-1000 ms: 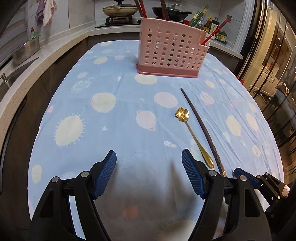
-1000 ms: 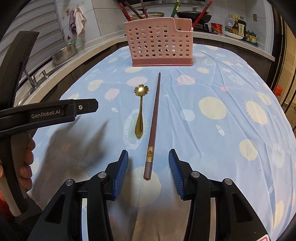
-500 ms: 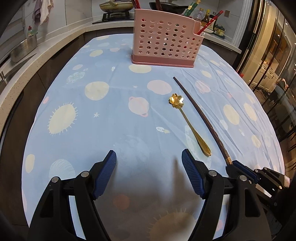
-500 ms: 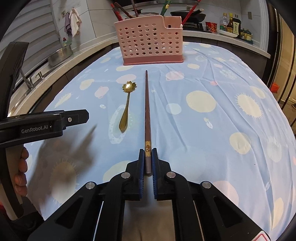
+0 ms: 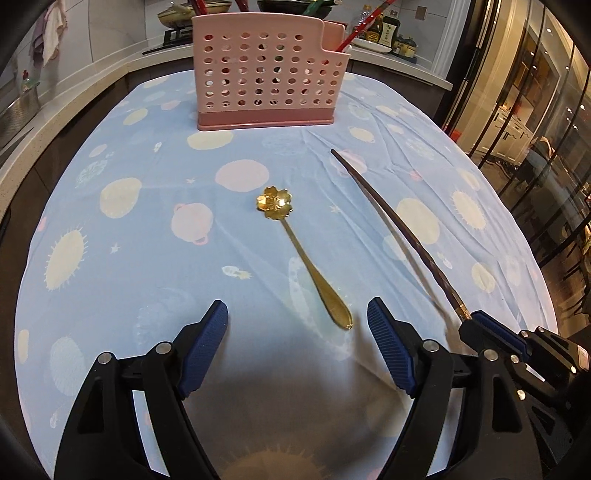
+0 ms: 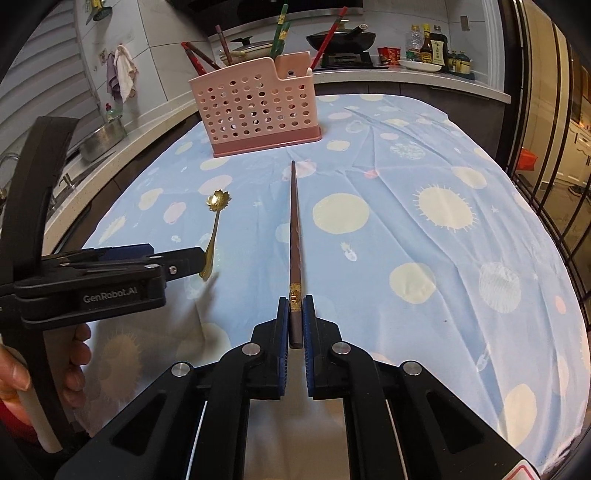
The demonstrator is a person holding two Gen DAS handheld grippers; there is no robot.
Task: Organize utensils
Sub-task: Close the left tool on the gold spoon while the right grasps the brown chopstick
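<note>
My right gripper point(image 6: 295, 314) is shut on the thick end of a dark brown chopstick point(image 6: 294, 229) and holds it lifted off the cloth, tip toward the pink perforated utensil basket point(image 6: 255, 110). In the left wrist view the chopstick point(image 5: 399, 232) rises at the right from the right gripper point(image 5: 476, 321). A gold flower-bowl spoon point(image 5: 303, 254) lies on the blue cloth, its handle end between my open, empty left gripper point(image 5: 297, 325) fingers. The spoon point(image 6: 214, 229) and basket point(image 5: 269, 74) show in both views.
The basket holds several red, green and brown chopsticks point(image 6: 280, 26). The blue patterned tablecloth point(image 6: 406, 221) covers the table. A counter with a steel bowl point(image 6: 99, 136) runs along the left; a stove with pans and bottles point(image 6: 436, 48) stands behind.
My right gripper closed on the chopstick's end and lifted it off the cloth. My left gripper moved forward toward the spoon's handle and stayed open.
</note>
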